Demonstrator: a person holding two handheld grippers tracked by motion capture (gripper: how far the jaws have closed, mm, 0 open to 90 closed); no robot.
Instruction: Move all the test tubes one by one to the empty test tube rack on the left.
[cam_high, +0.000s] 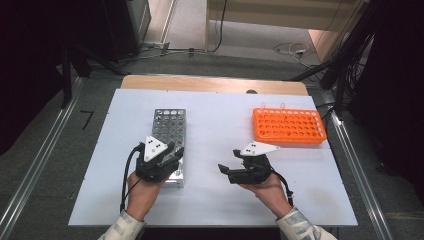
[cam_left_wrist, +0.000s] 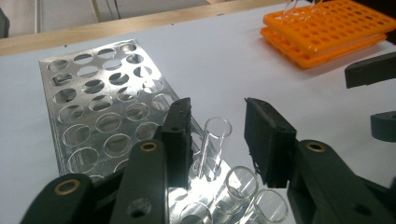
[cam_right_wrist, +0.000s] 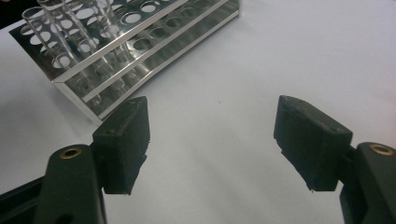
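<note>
The person's left hand (cam_high: 142, 192) held the left gripper (cam_high: 172, 152) low over the near end of the metal test-tube rack (cam_high: 169, 127), its jaws parted around the top of a clear glass tube (cam_left_wrist: 212, 147) that stood upright in one of the rack's near holes; the left jaw looked close to the glass, the right jaw stood clear of it, and nothing was clamped. More clear tubes (cam_left_wrist: 240, 182) stood in holes nearer still. The right hand (cam_high: 270, 192) rested on the white surface (cam_high: 220, 200) toward the near edge, with the right gripper (cam_high: 227, 169) turned toward the rack, jaws spread wide and holding nothing. An orange tube rack (cam_high: 289, 126) sat near the far right corner, with two clear tubes (cam_high: 272, 106) in its far row.
</note>
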